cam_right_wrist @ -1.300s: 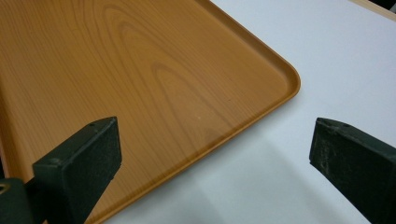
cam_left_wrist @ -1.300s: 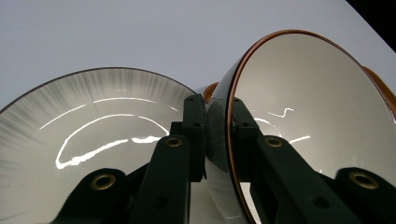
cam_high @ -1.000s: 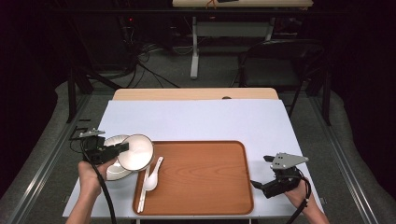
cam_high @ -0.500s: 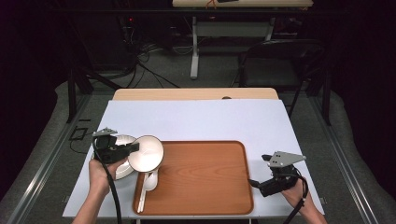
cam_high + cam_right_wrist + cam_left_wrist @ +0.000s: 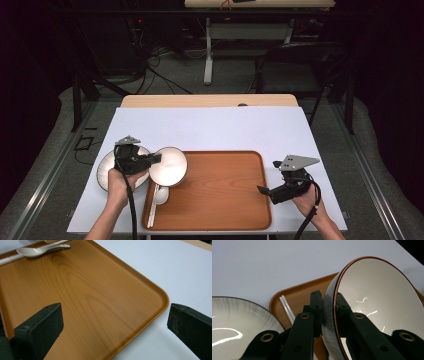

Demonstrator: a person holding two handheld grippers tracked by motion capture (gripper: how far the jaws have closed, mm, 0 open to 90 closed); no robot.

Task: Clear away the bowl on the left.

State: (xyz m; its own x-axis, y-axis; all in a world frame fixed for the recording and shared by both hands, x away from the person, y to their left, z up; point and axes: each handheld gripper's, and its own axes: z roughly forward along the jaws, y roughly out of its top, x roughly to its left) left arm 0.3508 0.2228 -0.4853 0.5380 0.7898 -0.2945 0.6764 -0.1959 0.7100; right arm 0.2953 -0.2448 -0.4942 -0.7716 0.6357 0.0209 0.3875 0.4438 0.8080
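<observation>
Carrying the round white bowl with the brown rim (image 5: 168,166) is the step in hand: your left gripper (image 5: 154,158) pinches its wall, one jaw inside, one outside, and it hangs tilted over the left edge of the rectangular wood-grain tray (image 5: 220,195), partly above the tray's left end. In the left gripper view the bowl (image 5: 377,300) stands on edge, glossy inside w/ light streaks, dark on the outside.

Next move, I'd judge: bring it further over the tray, level it, lower till the foot sits flat, then let go. Watch the white ceramic soup spoon (image 5: 161,196) and the white chopsticks (image 5: 151,212) lying along the tray's left side, right under the bowl; set down clear of them, toward the open middle. Glazed wall is slick and thin, so keep the pinch firm while you rotate.

Your right gripper (image 5: 266,189) hovers at the tray's right edge w/ jaws spread wide, nothing between them; in the right gripper view the tray corner (image 5: 152,293) sits below, smooth, w/ a low rounded lip.

Beside the tray on the pale sheet-covered table (image 5: 210,130) lies a shallow white ribbed plate w/ dark rim (image 5: 106,169), partly under your left hand.
</observation>
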